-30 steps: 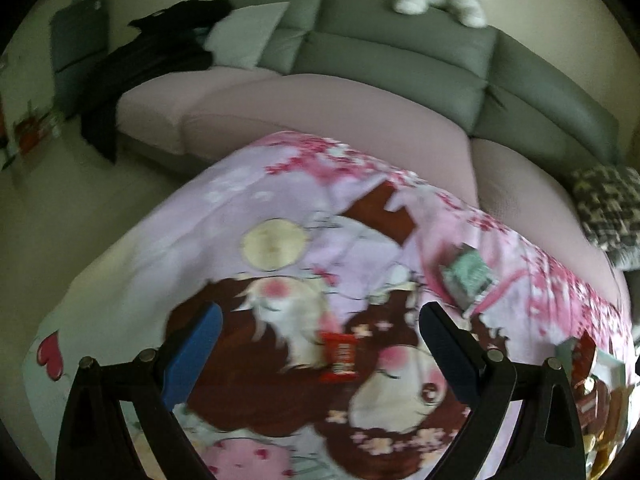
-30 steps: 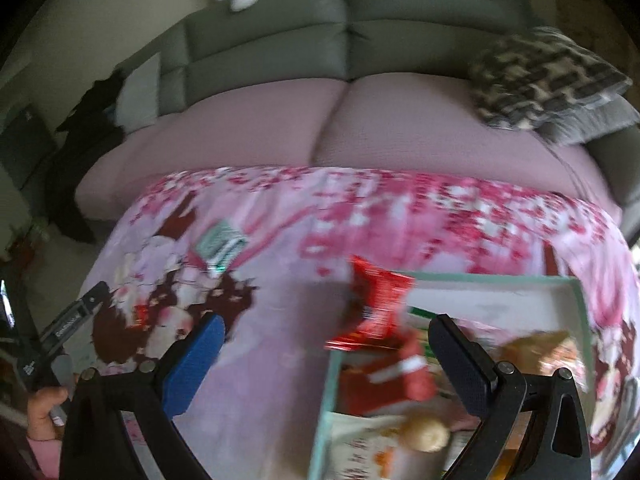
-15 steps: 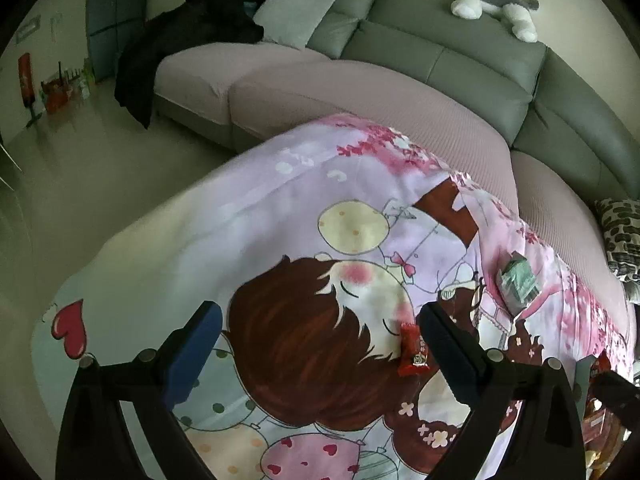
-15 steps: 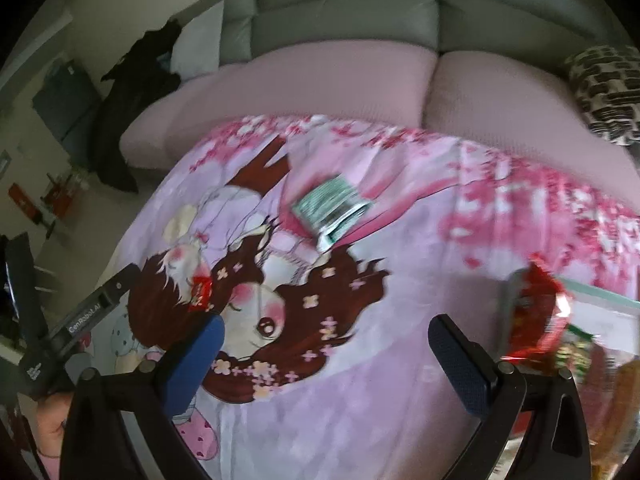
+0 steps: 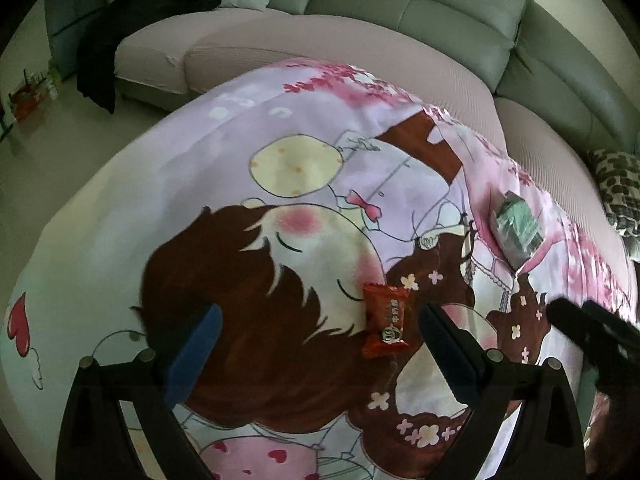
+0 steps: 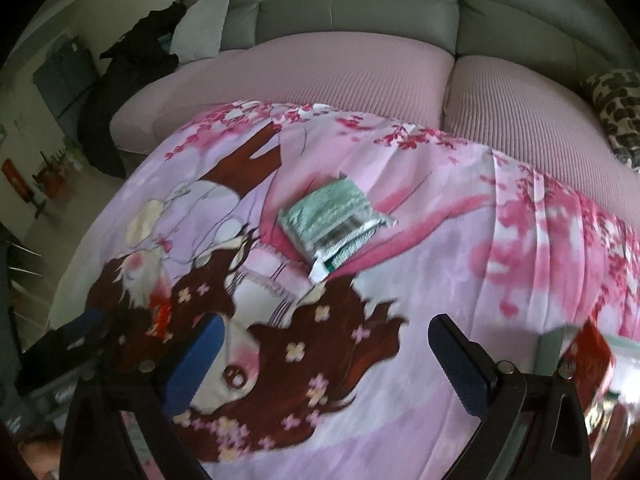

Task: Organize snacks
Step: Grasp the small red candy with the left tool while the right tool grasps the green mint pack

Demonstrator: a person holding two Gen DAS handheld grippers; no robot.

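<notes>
Left tongs [image 5: 316, 344] and right tongs [image 6: 322, 354]: both spread wide, empty. Red snack packet [image 5: 386, 320] lies on the desk cloth [image 5: 200, 184] near left tongs; green packet [image 6: 334, 222] ahead of right. Centre jaws over each packet before closing

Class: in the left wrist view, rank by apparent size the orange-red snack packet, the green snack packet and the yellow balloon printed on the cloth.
1. Yellow balloon print.
2. Green snack packet.
3. Orange-red snack packet, though it looks close to the green one, and lying nearer the camera enlarges it, so that pair is unsure.
</notes>
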